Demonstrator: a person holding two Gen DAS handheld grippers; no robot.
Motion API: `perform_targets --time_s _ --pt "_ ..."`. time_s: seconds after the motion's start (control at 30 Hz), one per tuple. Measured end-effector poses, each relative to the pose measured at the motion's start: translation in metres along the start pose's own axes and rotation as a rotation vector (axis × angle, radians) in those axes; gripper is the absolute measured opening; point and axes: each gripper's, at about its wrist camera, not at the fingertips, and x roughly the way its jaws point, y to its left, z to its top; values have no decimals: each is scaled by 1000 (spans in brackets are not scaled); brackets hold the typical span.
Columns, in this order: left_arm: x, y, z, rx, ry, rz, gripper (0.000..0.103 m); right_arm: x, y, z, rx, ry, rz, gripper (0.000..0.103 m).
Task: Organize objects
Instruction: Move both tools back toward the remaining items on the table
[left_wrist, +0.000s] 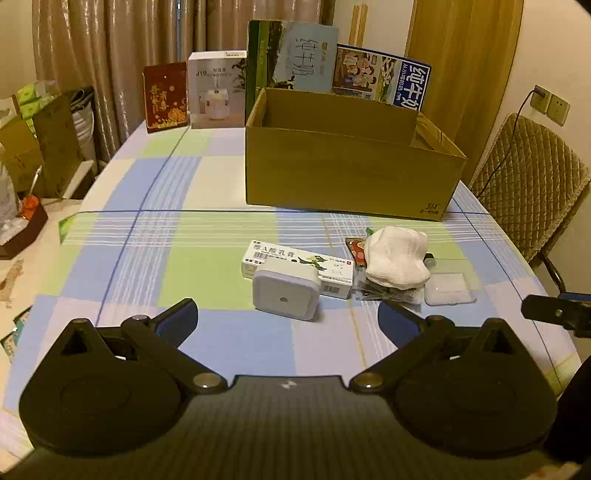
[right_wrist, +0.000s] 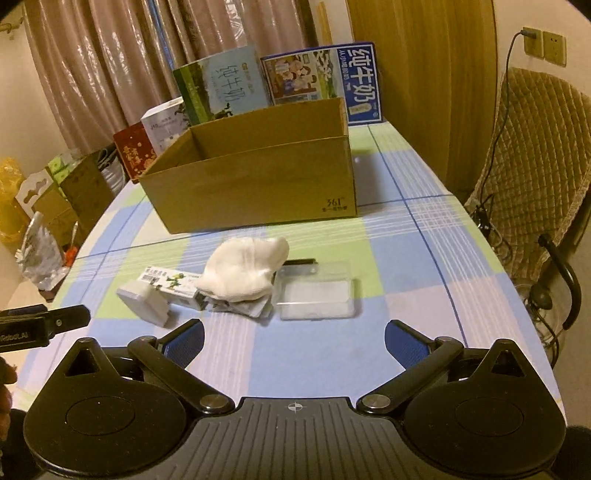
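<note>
Hovering above the near edge of the checked tablecloth (left_wrist: 155, 266), the left gripper (left_wrist: 288, 317) has its blue-padded fingers spread wide with nothing between them. The right gripper (right_wrist: 293, 341) is likewise spread wide and empty.

Landmark: open cardboard box (left_wrist: 347, 173), standing on the cloth with nothing visible inside.

All loose items lie in a cluster in front of the box, apart from both grippers:
- White square plug-in device (left_wrist: 285, 291): nearest the left gripper's fingers, just beyond the gap between them, leaning on the ointment carton.
- Ointment carton (left_wrist: 299, 266) with a green bird print: lying flat, behind the device, closer to the box.
- White folded cloth (left_wrist: 397, 260): to the carton's right, resting on a small pile of sachets (left_wrist: 388, 293).
- Clear plastic case (right_wrist: 314, 293): rightmost of the cluster, just beyond the right gripper's fingers, touching the sachet pile.

Milk cartons (left_wrist: 380, 75) stand upright behind the box.
</note>
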Motion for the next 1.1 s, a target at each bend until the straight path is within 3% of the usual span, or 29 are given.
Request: perform_targets --time_s 0.27,0.7,1.1 --pt "26 2 7 17 16 2 102 39 -3 14 -1 0 -41 101" --pt "75 1 12 50 60 -12 102 118 -12 20 -20 85 -96 101" --pt "99 -1 9 81 87 -17 102 152 -18 18 -57 132 -123 98"
